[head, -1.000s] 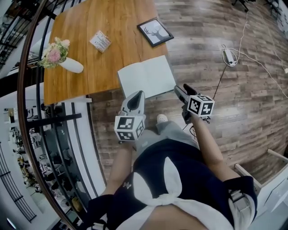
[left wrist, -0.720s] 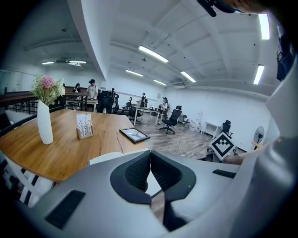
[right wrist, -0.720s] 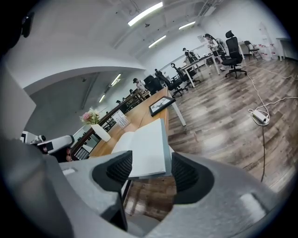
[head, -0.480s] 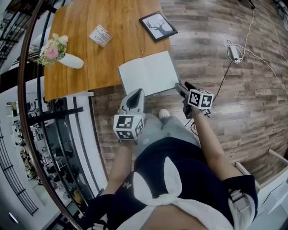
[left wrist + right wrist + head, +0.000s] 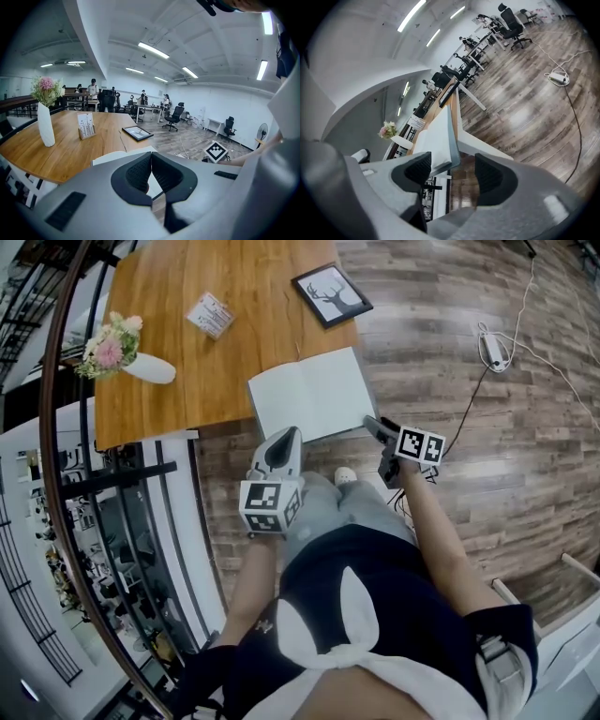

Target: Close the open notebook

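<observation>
Head view: notebook lies open at frame centre, on the near right corner of the wooden table. Two blank white pages face up with the spine crease between them. Left gripper sits just below the notebook's lower edge; right gripper is at its lower right corner. Vase is at upper left, framed picture at upper centre.

Left gripper view: left gripper is clenched, pads together, nothing between them. A white page of the notebook shows just left of the jaws.

Right gripper view: right gripper is released, its jaws have just been opening and stand wide. The notebook runs from frame centre down into the gap. Its corner is close to the left-hand pad, not pinched
</observation>
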Demonstrator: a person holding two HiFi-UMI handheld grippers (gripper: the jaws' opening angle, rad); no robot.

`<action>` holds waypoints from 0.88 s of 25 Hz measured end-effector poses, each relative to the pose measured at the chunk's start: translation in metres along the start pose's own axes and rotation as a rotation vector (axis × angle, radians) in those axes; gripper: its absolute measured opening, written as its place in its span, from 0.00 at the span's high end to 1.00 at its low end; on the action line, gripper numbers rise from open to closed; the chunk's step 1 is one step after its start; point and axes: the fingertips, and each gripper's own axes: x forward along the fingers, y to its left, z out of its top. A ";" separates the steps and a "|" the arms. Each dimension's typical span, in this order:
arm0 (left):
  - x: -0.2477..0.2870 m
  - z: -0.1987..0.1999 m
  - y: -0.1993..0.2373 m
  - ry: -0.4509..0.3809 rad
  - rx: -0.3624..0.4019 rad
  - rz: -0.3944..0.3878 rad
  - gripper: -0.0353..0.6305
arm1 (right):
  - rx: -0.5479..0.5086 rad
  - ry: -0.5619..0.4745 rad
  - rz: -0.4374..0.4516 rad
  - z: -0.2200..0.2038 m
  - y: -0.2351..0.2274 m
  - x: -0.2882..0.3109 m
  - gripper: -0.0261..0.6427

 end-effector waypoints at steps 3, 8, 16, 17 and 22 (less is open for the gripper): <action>0.002 0.001 0.000 0.005 0.011 0.001 0.92 | 0.034 -0.006 0.032 -0.001 -0.002 0.001 0.58; 0.008 0.002 -0.002 0.010 0.016 0.003 0.92 | 0.066 -0.015 0.094 -0.002 0.004 0.002 0.75; 0.009 -0.003 -0.001 0.007 0.011 0.004 0.92 | -0.014 -0.061 0.065 0.004 0.017 -0.002 0.87; 0.008 -0.005 0.000 0.008 0.007 0.006 0.92 | -0.026 -0.064 0.059 0.004 0.018 -0.003 0.87; 0.002 -0.009 0.004 0.007 -0.006 0.006 0.92 | -0.045 -0.081 0.040 0.005 0.024 -0.006 0.90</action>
